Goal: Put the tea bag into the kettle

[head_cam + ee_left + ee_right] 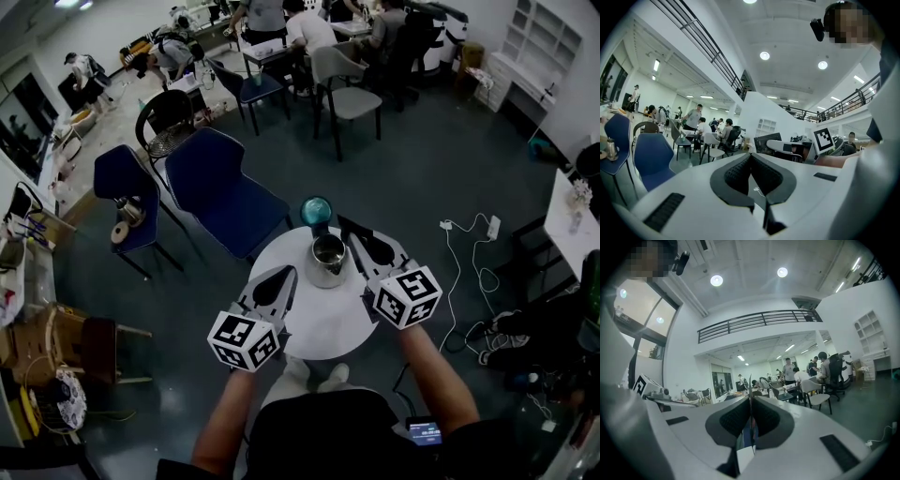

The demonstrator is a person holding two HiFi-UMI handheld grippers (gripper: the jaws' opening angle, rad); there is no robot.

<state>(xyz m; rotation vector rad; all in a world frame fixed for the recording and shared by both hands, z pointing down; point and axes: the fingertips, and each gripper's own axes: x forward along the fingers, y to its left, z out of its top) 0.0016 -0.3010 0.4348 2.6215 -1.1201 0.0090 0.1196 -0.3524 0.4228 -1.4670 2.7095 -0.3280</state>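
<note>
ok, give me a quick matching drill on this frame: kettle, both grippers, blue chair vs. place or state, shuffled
Things:
1. kettle
2. left gripper
3. right gripper
4. blue chair

Place or state:
A. jaws closed on the thin, flat tea bag
B. on the floor beyond the table
C. on the round white table, top open
D. jaws together, nothing held

Pairs: 1-C, 2-D, 3-A, 4-B
</note>
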